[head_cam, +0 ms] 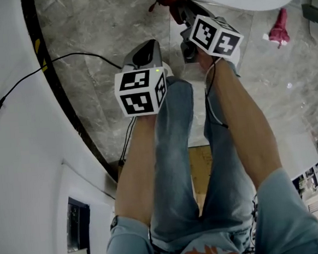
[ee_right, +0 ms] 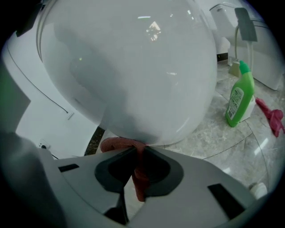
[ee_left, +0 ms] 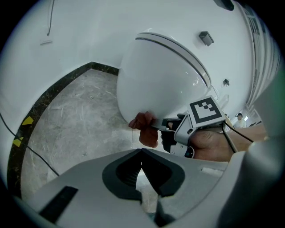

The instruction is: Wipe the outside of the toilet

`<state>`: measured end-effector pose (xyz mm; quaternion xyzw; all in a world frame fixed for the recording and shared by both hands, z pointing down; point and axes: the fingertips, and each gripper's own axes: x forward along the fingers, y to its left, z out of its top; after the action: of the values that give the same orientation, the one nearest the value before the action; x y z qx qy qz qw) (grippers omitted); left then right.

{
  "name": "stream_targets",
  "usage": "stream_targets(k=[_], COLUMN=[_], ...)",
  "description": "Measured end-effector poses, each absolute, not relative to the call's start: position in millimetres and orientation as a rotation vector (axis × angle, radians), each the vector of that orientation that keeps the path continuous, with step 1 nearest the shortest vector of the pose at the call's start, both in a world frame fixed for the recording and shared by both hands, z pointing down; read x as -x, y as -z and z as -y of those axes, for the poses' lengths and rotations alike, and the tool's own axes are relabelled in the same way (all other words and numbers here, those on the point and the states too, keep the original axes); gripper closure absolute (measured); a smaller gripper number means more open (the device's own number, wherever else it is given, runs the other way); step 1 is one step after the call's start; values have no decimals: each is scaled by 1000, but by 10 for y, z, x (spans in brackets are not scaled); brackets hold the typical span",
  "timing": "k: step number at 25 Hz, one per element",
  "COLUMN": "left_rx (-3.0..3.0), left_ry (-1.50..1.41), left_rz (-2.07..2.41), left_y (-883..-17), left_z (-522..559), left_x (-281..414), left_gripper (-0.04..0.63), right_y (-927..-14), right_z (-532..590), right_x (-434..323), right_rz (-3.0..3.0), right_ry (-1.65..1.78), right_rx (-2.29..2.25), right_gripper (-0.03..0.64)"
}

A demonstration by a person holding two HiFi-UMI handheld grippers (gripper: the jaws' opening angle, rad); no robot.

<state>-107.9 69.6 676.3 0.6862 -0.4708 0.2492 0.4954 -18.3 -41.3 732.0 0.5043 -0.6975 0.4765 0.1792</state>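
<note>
Right claw (ee_right: 138,153) pinches the red cloth (ee_right: 111,143), pressing it up under the toilet bowl (ee_right: 133,67) just ahead to wipe; left claw (ee_left: 141,153), pressed together and empty, hangs clear.

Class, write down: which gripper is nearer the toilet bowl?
Right. The right gripper holds the red cloth against the toilet bowl; the left gripper sits back, clear of it.

Both bare forearms (head_cam: 246,122) stretch down toward the toilet (ee_right: 133,67). The right gripper (ee_right: 138,151), jaws clamped on a red cloth (ee_right: 116,143), is pushed up under the toilet's curved underside. The left gripper (ee_left: 141,153) hangs short of the toilet, jaws together, nothing between them.
</note>
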Motion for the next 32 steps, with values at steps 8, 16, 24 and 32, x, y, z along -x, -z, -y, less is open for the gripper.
stream_targets(k=[8, 16, 24, 32], left_rx=[-1671, -1643, -1617, -1618], left_ry=[-630, -620, -600, -564], left_rz=[1117, 1131, 1167, 1214], left_y=[-6681, -6502, -6313, -6044], left_z=[-637, -572, -481, -342], left_x=[796, 401, 26, -375], left_gripper=[601, 601, 601, 601], right_y=[-7275, -7223, -7155, -6826], right_z=[392, 436, 617, 793], right_x=[-93, -531, -1078, -1495], right_rz=[1963, 1936, 1893, 1937], right_ry=[-1312, -1254, -1157, -1103], right_rx=[-1361, -1260, -1207, -1161], right_gripper=[565, 564, 565, 565])
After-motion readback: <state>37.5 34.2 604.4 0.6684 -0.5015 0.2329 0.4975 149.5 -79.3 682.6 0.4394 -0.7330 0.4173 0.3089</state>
